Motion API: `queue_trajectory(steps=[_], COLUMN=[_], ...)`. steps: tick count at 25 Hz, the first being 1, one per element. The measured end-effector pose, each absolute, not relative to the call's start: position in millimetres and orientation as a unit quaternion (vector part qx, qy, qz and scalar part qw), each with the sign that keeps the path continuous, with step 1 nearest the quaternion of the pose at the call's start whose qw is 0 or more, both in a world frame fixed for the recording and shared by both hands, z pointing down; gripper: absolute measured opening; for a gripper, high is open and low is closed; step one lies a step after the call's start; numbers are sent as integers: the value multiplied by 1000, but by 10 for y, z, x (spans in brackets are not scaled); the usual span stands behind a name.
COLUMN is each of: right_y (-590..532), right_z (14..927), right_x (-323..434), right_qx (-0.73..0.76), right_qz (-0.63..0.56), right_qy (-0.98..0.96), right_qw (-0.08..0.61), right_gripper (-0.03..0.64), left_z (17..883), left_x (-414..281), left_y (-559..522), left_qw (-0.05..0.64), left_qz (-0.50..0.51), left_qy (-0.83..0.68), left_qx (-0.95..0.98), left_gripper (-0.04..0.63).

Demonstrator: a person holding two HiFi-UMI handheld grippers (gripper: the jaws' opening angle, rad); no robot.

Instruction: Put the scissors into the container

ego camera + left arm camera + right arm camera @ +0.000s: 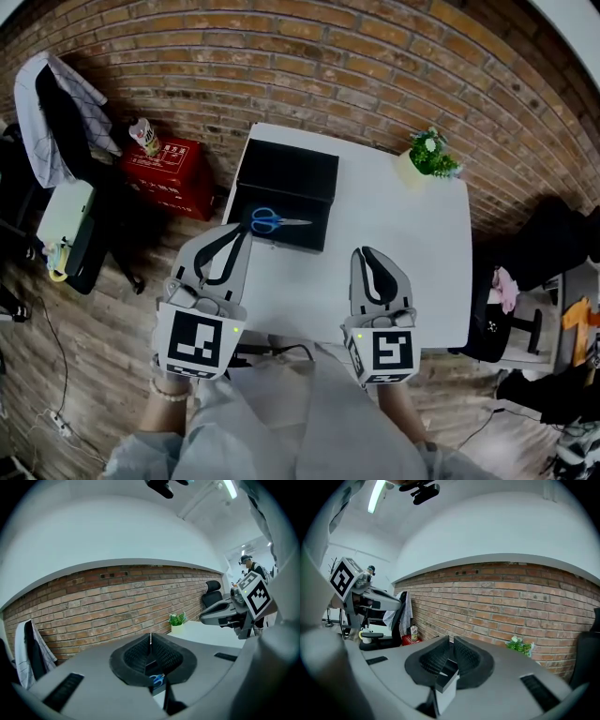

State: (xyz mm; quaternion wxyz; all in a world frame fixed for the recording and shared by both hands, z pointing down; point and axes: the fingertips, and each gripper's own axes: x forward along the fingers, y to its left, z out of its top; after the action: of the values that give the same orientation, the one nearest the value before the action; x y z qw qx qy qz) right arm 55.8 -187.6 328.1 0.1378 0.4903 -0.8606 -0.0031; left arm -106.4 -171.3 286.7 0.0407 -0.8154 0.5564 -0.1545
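Note:
Blue-handled scissors (pixel 267 221) lie inside a black container (pixel 314 239) at the left back of the white table (pixel 403 262); the container's lid (pixel 287 170) stands open behind it. My left gripper (pixel 244 232) hovers shut and holds nothing, its tips just left of the scissors. In the left gripper view the scissors (pixel 157 680) peek out below the shut left gripper (pixel 150 637). My right gripper (pixel 364 252) is shut with nothing in it, over the table's middle to the right of the container. The right gripper view shows the right gripper (pixel 451 639) shut, with the container (pixel 446 678) below it.
A small potted plant (pixel 431 155) stands at the table's back right corner. Left of the table a red box (pixel 167 173) with a bottle (pixel 143 136) sits on the wooden floor. A chair draped with a garment (pixel 56 112) stands further left, and a brick wall runs behind.

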Motion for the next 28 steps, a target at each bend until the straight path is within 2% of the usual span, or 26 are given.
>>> queue_trajectory(steps=[28], right_y=[-1783], right_z=[3319], right_x=[365], right_qx=[469], right_qz=[-21], right_qy=[-869], right_qw=[154], right_gripper=[57], left_z=[2963], left_x=[-1165], left_y=[-1672], left_qw=[40], left_qz=[-176], left_qy=[557], left_qx=[-811], left_gripper=[26])
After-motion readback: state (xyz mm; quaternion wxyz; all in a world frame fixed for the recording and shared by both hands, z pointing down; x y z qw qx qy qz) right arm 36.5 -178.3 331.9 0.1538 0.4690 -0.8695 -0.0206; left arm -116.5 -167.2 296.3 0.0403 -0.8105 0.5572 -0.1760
